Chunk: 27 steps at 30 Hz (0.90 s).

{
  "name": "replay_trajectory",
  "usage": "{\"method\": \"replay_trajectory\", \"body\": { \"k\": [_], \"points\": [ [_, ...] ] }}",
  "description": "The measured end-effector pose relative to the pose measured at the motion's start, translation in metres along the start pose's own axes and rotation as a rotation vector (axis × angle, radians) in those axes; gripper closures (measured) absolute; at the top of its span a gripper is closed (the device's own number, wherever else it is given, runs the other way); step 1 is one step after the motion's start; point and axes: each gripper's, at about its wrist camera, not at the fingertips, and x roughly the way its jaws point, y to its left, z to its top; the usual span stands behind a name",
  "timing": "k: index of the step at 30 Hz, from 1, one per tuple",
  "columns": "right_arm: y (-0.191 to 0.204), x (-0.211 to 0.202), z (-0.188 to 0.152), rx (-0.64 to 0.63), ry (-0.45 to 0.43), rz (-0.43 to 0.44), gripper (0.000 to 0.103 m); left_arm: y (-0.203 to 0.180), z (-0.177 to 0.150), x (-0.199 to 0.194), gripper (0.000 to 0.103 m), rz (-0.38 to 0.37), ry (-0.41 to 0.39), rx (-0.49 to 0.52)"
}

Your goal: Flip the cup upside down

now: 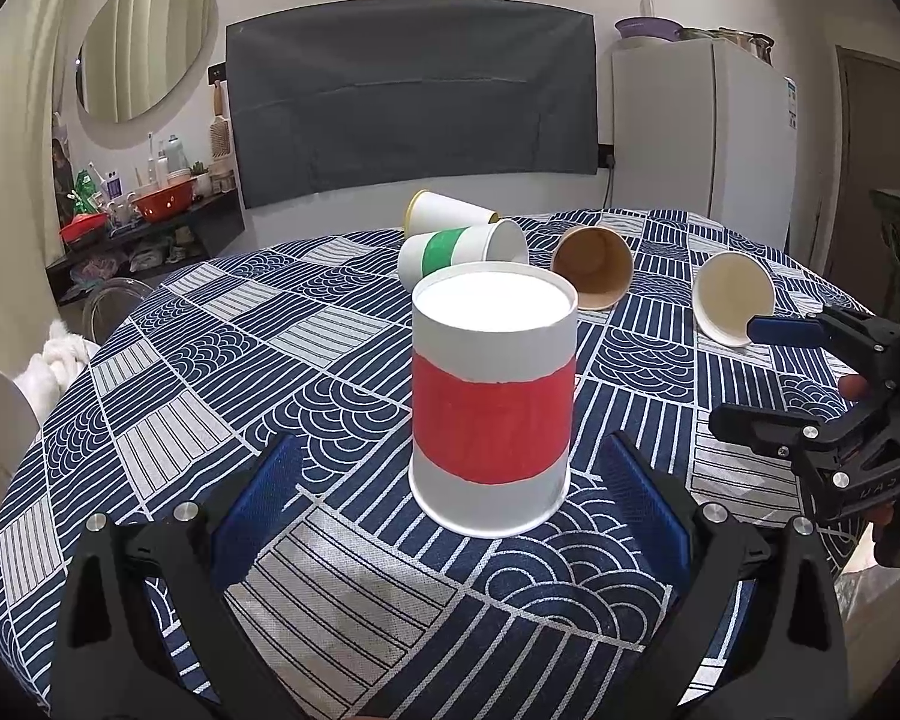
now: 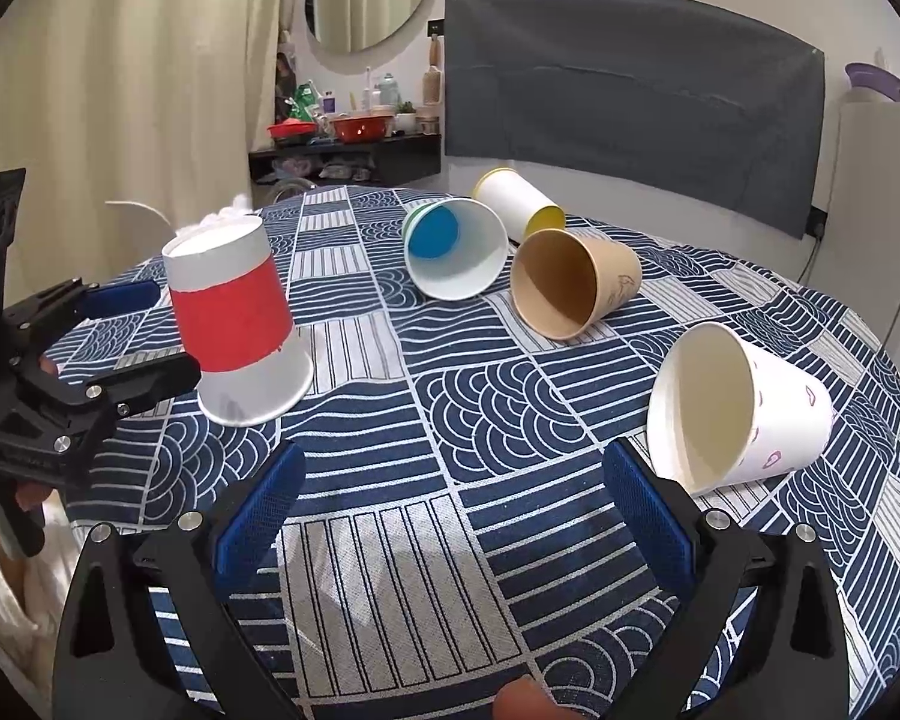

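Red-banded paper cup (image 1: 491, 402) stands rim-down, frame center, betw. spread pads of left gripper (image 1: 450, 501), untouched. Right gripper (image 2: 450, 504) released, holding nothing. Four other cups on their sides, insides empty: green-banded cup (image 1: 462, 252), yellow-rimmed cup (image 1: 447, 213), brown cup (image 1: 594, 267), white cup (image 1: 732, 297).

The red-banded cup (image 1: 491, 402) (image 2: 238, 324) is a white paper cup with a wide red middle band. It stands inverted, rim down, base up, on the tablecloth (image 1: 354, 576), well apart from the green-banded cup (image 1: 459, 252).

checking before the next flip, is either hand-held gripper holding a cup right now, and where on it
Nothing is held. The left hand-held gripper is open around the inverted red-banded cup without touching it; the right hand-held gripper is open over bare tablecloth.
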Motion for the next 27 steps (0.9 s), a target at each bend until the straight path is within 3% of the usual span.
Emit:
{"method": "replay_trajectory", "body": {
  "k": [17,27],
  "points": [
    [0.0017,0.0011,0.0001,-0.012,0.008,0.007,0.008,0.0055,0.0018,0.0002,0.006,-0.011,0.003,-0.023],
    [0.0031,0.0012,-0.0003,-0.021,0.009,0.008,0.008,-0.0023,0.0011,0.0003,0.006,0.023,-0.008,0.025]
  ]
}}
